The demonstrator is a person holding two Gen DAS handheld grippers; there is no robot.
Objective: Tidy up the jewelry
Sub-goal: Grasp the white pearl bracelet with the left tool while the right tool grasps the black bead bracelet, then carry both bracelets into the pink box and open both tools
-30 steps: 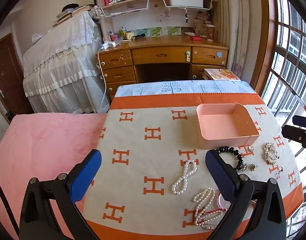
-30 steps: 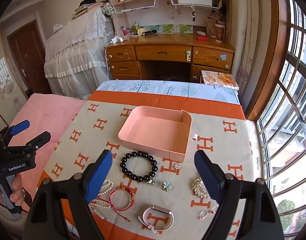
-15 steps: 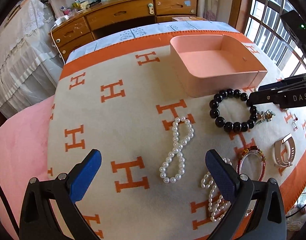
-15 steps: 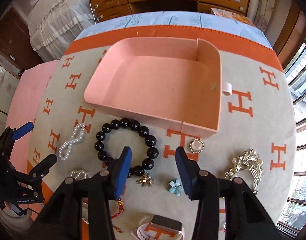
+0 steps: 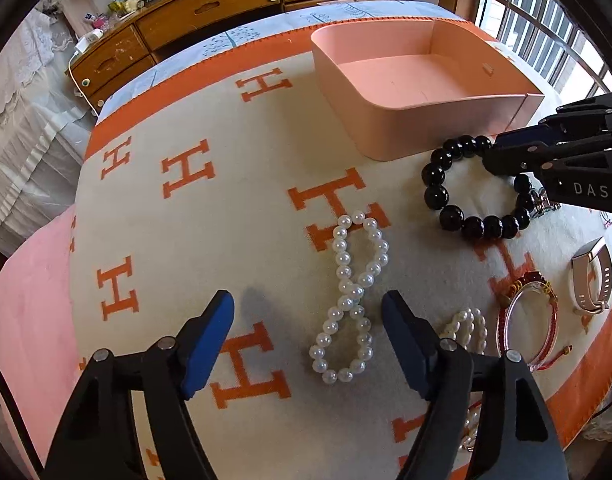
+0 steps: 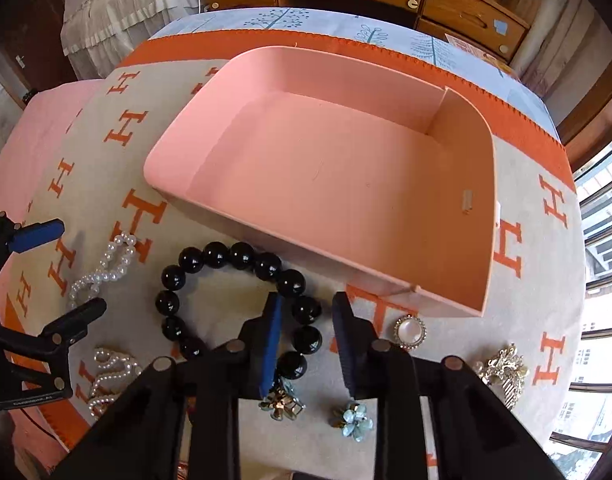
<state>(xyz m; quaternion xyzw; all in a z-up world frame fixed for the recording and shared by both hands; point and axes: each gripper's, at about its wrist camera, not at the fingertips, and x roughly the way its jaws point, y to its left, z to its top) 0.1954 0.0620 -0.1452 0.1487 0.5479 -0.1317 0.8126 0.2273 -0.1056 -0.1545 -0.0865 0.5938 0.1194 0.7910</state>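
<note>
A: Beads first. How will the black round-bead bracelet (image 6: 241,300) handle, lying against the near wall of the empty pink rectangular plastic tray (image 6: 458,300)?

B: I judge it fairly weighty for its size; the beads are hard and glossy, so they could slip, and the string lets the loop sag once lifted. Pinching across one or two beads on the side nearest the tray looks safest.

A: And the right tool (image 6: 306,316)?

B: Narrowed to a small gap, straddling the bracelet's tray-side arc with one blue pad inside the loop and one outside. The pads do not look pressed on the beads; it is not gripping anything.

A: The white pearl strand twisted into a figure eight (image 5: 352,300)?

B: It lies on the cream counter cloth with orange H marks (image 5: 209,216), farther from the tray than the bracelet. Light, limp and easily tangled, I think; the crossing in the middle is the place to take it.

A: The left tool (image 5: 308,316)?

B: Moderately open and empty, the strand's lower loop between its tips, touching nothing that I can see.
</note>
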